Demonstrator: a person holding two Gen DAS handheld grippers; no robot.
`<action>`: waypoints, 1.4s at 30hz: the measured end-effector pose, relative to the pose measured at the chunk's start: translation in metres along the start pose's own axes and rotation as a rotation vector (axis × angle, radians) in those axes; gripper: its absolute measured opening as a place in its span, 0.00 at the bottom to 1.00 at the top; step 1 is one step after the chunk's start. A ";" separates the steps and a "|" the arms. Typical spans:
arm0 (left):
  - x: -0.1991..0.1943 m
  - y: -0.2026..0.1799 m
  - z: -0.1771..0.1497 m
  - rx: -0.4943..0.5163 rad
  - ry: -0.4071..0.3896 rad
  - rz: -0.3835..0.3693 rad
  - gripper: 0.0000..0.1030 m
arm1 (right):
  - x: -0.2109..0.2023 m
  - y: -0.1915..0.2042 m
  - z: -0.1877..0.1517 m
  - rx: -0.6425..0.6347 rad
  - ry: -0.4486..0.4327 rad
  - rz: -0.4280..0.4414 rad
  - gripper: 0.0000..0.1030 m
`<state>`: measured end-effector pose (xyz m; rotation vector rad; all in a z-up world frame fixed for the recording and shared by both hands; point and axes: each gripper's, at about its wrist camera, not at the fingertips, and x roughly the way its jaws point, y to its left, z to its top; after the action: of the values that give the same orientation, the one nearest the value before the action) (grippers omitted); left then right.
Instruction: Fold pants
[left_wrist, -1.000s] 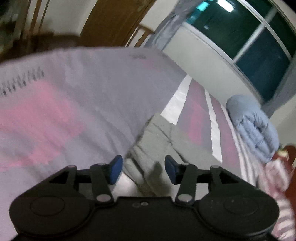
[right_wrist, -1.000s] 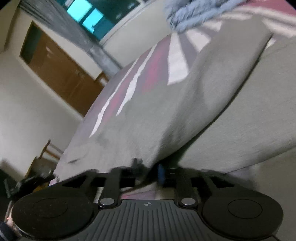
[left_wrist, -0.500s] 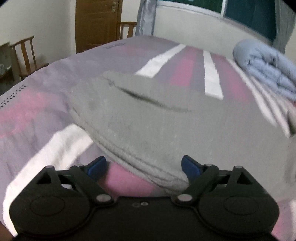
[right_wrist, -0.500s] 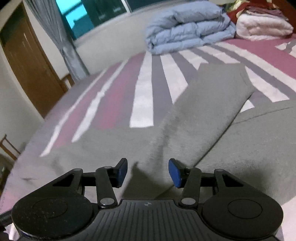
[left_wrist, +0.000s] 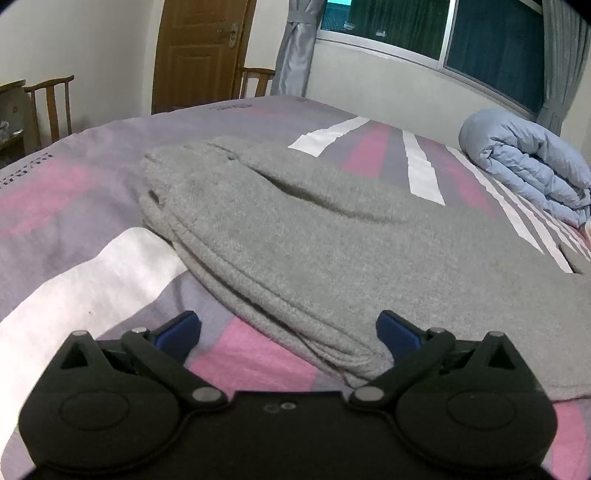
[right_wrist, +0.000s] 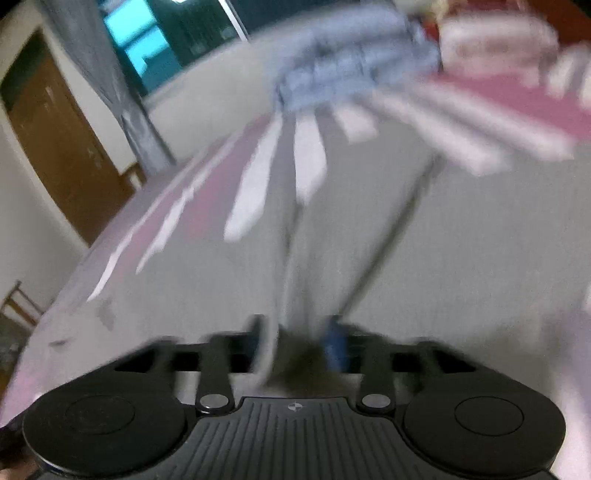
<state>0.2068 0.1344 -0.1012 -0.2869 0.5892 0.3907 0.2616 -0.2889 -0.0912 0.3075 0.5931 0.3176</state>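
Looking down on grey pants (left_wrist: 332, 229) lying across the striped bed (left_wrist: 55, 206), doubled over so that several layers stack up along the near rounded edge, well apart from the rolled blue duvet (left_wrist: 528, 162) under the window. Judging by the fuzzy nap and the soft, rounded folds: thick fleece-like cloth, limp, fairly light, not slippery, nothing fragile about it. Likely to sag wherever unsupported, and to drag a little on the bed cover rather than slide. Left gripper (left_wrist: 288, 328) low at that stacked edge, fingers (left_wrist: 177, 328) spread wide after just opening, with the tip of the folded edge lying between them but touched by neither pad, so released. Right gripper (right_wrist: 295, 343) badly blurred above the broad grey spread of the pants (right_wrist: 461, 258), also just opening, with what looks like a raised ridge of cloth between its fingers; impossible to tell whether pinched or let go. Best taken hold of at a corner or hem, pinching through every layer of the stack at once so that the lower ones do not peel away. Better lifted with both ends at the same height, keeping the cloth taut between the two holds, then laid down flat and smoothed instead of dropped.
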 end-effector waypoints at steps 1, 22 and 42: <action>0.000 0.000 0.000 -0.002 -0.001 -0.002 0.94 | 0.007 0.005 0.008 -0.037 0.003 -0.020 0.61; 0.001 0.003 0.001 -0.011 -0.006 -0.014 0.94 | -0.031 -0.096 0.009 0.113 -0.037 -0.101 0.27; 0.003 0.004 0.002 -0.020 -0.009 -0.013 0.94 | 0.083 -0.026 0.037 -0.329 0.074 -0.192 0.30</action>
<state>0.2080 0.1390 -0.1022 -0.3083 0.5749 0.3854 0.3534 -0.2885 -0.1130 -0.0786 0.6269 0.2369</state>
